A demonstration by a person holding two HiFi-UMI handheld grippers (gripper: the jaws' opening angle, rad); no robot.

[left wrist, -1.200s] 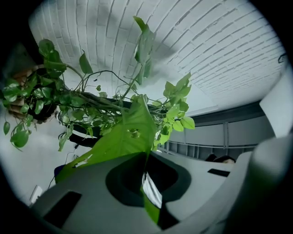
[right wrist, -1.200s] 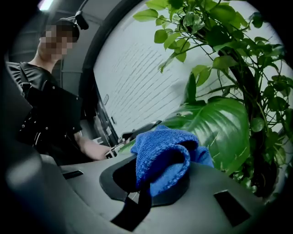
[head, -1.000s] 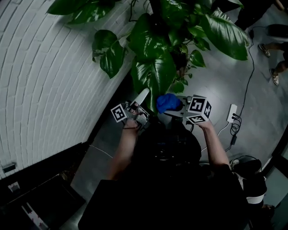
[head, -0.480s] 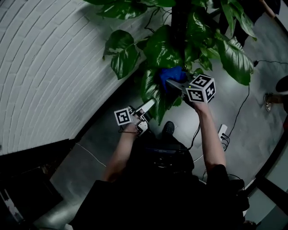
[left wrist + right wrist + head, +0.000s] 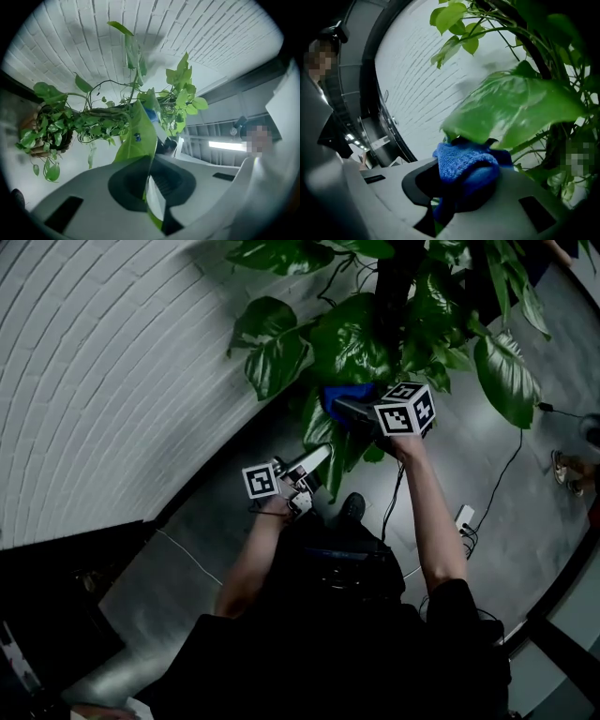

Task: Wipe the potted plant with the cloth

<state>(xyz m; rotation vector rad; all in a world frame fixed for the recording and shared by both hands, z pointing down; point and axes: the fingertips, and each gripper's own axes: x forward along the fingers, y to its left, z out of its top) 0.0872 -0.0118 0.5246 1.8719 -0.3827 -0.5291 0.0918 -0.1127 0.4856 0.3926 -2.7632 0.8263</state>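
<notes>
Nearest the person, a long leaf (image 5: 138, 133) is pinched by its tip in the closed left gripper (image 5: 319, 455), apparently to keep it taut. Just beyond, the blue cloth (image 5: 461, 161) is clamped in the right gripper (image 5: 339, 407) and laid against foliage of the potted plant (image 5: 375, 324), ready for wiping.

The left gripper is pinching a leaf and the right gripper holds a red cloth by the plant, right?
Nearly. The cloth in the right gripper is blue, not red; the right gripper view shows it. The left gripper does pinch a leaf.
</notes>
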